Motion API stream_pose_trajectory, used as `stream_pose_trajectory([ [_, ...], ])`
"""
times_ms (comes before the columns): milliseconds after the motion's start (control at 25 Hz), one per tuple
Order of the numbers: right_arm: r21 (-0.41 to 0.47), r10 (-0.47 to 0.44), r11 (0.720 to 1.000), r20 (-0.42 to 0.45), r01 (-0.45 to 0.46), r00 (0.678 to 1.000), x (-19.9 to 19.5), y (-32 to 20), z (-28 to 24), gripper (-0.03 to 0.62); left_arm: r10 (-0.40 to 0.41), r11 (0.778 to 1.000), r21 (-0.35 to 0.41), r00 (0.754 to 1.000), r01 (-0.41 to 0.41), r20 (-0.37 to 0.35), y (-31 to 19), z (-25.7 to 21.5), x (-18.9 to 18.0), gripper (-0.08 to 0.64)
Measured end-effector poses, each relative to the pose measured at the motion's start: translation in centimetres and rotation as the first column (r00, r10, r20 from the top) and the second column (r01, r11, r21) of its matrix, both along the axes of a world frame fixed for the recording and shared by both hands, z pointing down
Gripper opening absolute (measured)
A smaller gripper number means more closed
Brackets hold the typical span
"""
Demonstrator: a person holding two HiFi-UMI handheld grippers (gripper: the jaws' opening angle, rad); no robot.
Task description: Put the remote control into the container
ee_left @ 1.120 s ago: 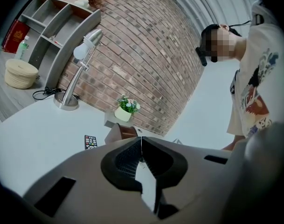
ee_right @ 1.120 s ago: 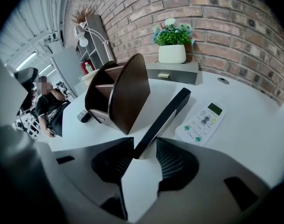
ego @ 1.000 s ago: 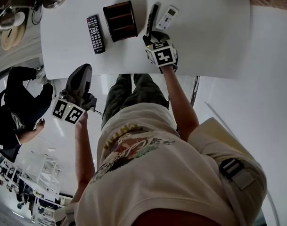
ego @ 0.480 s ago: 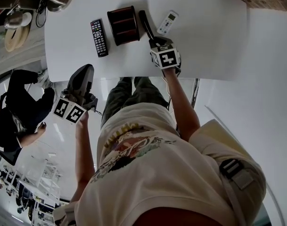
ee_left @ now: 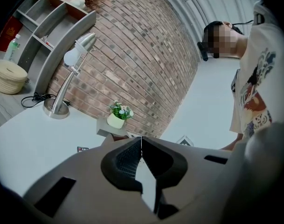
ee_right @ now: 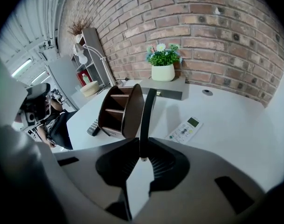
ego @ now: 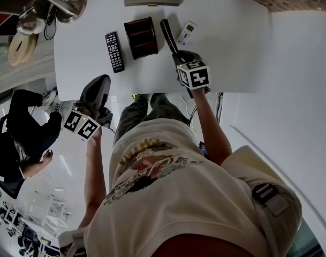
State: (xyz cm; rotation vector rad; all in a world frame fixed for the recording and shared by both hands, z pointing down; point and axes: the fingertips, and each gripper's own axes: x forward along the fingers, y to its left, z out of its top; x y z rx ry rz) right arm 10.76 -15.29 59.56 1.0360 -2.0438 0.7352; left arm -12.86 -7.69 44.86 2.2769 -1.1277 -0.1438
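Remote control [ee_right: 146, 118], slim, stiff, light and probably slick, is pinched at its lower end by the right gripper's [ee_right: 141, 158] jaws, which have just closed on it. It is held beside the container [ee_right: 119, 110], above the surface [ee_right: 235, 125]; such an end grip may pivot. Left gripper's [ee_left: 141, 146] jaws meet, empty.

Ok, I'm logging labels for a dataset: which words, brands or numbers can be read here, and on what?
Nothing reads clearly.
On the shirt: curved yellow lettering, too blurred.
On the keypad remote: key labels too small.
On the white remote: keys and screen too small.
On the slim black remote: no print visible.
On the marker cubes: square patterns, no words.
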Motion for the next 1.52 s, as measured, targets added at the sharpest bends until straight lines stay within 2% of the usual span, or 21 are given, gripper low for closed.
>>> stream_pose_trajectory([
  [240, 0.040, -0.025, 0.999, 0.010, 0.025, 1.000, -0.8, 0.9, -3.9, 0.061, 0.042, 0.998, 0.037, 0.999, -0.041, -0.027, -0.4, -0.6, 0.6, 0.006],
  [600, 0.028, -0.035, 0.999, 0.087, 0.033, 0.996, -3.5, 3.2, -6.9, 0.061, 0.054, 0.995, 0.089, 0.997, -0.049, -0.057, -0.5, -2.3, -0.4, 0.006],
  [720, 0.001, -0.021, 1.000, 0.149, 0.021, 0.989, -4.8, 4.1, -7.3, 0.061, 0.051, 0.994, 0.097, 0.996, -0.044, -0.071, -0.4, -2.5, -1.0, 0.006],
  [960, -0.113, 0.051, 0.993, 0.286, -0.020, 0.957, -7.5, 6.1, -6.4, 0.061, 0.058, 0.992, 0.113, 0.995, -0.049, -0.081, -0.1, -2.9, -1.8, 0.006],
  [1040, -0.164, 0.094, 0.986, 0.342, -0.039, 0.935, -8.3, 6.8, -6.2, 0.061, 0.059, 0.992, 0.116, 0.995, -0.049, -0.079, 0.1, -2.9, -2.3, 0.006],
  [1120, -0.229, 0.167, 0.971, 0.414, -0.075, 0.895, -8.9, 7.2, -6.0, 0.061, 0.059, 0.992, 0.114, 0.995, -0.049, -0.077, 0.3, -2.8, -2.8, 0.006],
  [1280, -0.371, 0.329, 0.920, 0.549, -0.128, 0.768, -10.0, 7.7, -5.8, 0.061, 0.070, 0.992, 0.114, 0.995, -0.061, -0.074, 0.5, -2.7, -3.1, 0.006],
  [1320, -0.389, 0.349, 0.912, 0.565, -0.132, 0.747, -10.1, 7.8, -5.9, 0.061, 0.073, 0.991, 0.115, 0.995, -0.064, -0.074, 0.5, -2.7, -3.1, 0.006],
  [1400, -0.406, 0.368, 0.904, 0.577, -0.134, 0.729, -10.3, 7.9, -6.0, 0.063, 0.078, 0.991, 0.116, 0.994, -0.070, -0.073, 0.4, -2.7, -3.1, 0.006],
  [1520, -0.418, 0.383, 0.898, 0.582, -0.139, 0.718, -10.5, 7.9, -6.0, 0.063, 0.085, 0.990, 0.121, 0.994, -0.076, -0.073, 0.4, -2.9, -3.0, 0.006],
])
